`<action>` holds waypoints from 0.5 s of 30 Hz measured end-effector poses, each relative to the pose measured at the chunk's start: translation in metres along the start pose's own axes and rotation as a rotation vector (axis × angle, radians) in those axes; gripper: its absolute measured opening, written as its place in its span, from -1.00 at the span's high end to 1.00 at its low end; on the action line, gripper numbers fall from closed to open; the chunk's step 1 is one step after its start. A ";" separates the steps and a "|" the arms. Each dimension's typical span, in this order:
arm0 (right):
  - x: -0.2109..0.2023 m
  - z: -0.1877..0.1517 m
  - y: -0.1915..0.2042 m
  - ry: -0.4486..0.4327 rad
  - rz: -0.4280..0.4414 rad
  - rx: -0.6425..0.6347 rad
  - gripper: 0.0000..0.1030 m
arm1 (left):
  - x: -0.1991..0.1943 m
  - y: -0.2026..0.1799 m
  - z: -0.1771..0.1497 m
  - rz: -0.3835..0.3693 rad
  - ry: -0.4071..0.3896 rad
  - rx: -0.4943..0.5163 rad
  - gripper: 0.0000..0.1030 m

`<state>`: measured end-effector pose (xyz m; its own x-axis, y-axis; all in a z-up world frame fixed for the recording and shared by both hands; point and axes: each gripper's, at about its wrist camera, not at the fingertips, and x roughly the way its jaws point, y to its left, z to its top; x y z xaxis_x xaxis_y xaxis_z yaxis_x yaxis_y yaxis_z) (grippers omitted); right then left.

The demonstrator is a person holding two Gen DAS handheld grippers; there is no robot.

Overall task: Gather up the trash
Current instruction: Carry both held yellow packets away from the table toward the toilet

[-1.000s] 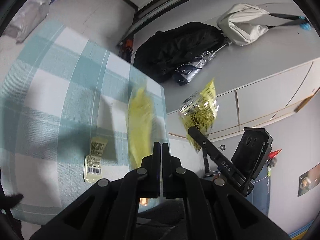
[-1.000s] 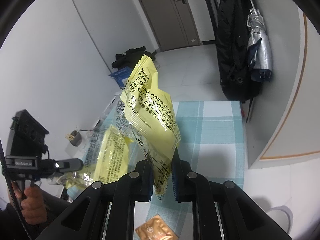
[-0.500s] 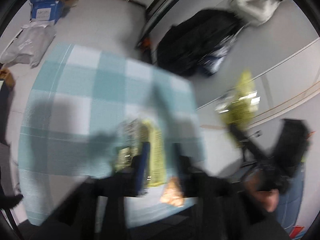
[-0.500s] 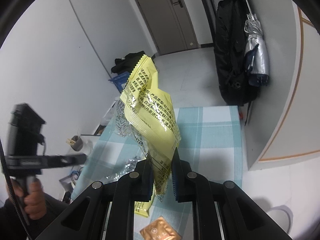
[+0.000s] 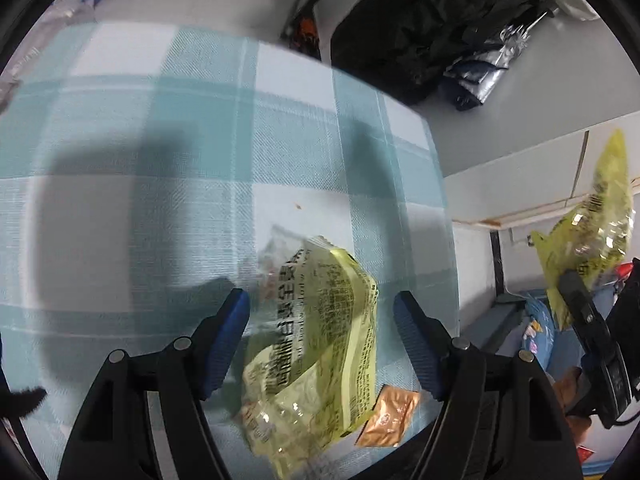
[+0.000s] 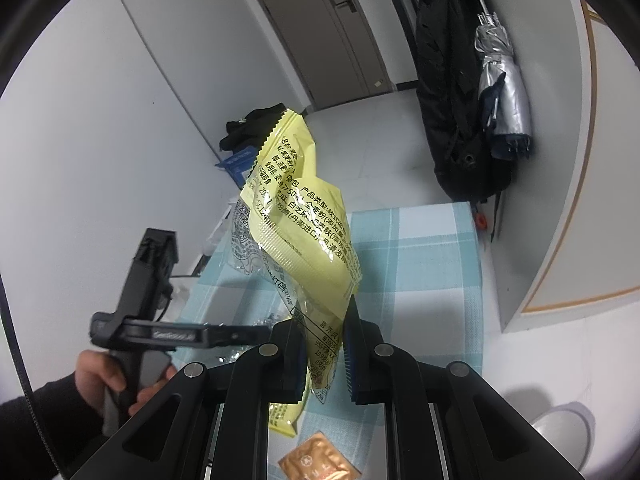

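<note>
Left gripper (image 5: 322,304) jaws are opening over a yellow wrapper (image 5: 316,344) lying near the surface (image 5: 160,152) edge; right gripper (image 6: 325,330) is clamped on another wrapper (image 6: 304,224).

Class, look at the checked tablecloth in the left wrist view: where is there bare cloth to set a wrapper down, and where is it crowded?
Bare: the far and left stretch of the tablecloth. Crowded: the near edge, where the yellow wrapper and orange packet lie under the opening left gripper.
</note>
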<state>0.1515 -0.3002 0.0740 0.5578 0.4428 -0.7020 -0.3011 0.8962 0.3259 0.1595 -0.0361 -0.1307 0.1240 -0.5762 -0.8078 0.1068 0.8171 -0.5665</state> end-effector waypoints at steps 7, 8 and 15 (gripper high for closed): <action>-0.001 0.002 -0.004 -0.006 0.012 0.019 0.73 | 0.012 -0.024 -0.002 0.132 0.015 0.116 0.14; -0.001 0.003 -0.005 -0.007 0.014 0.024 0.73 | 0.015 -0.027 -0.003 0.154 0.025 0.130 0.43; -0.005 0.003 -0.006 -0.014 0.019 0.041 0.73 | 0.016 -0.038 -0.007 0.191 0.016 0.151 0.76</action>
<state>0.1526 -0.3080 0.0776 0.5634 0.4599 -0.6863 -0.2801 0.8879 0.3650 0.1505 -0.0760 -0.1232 0.1405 -0.4106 -0.9009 0.2291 0.8987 -0.3739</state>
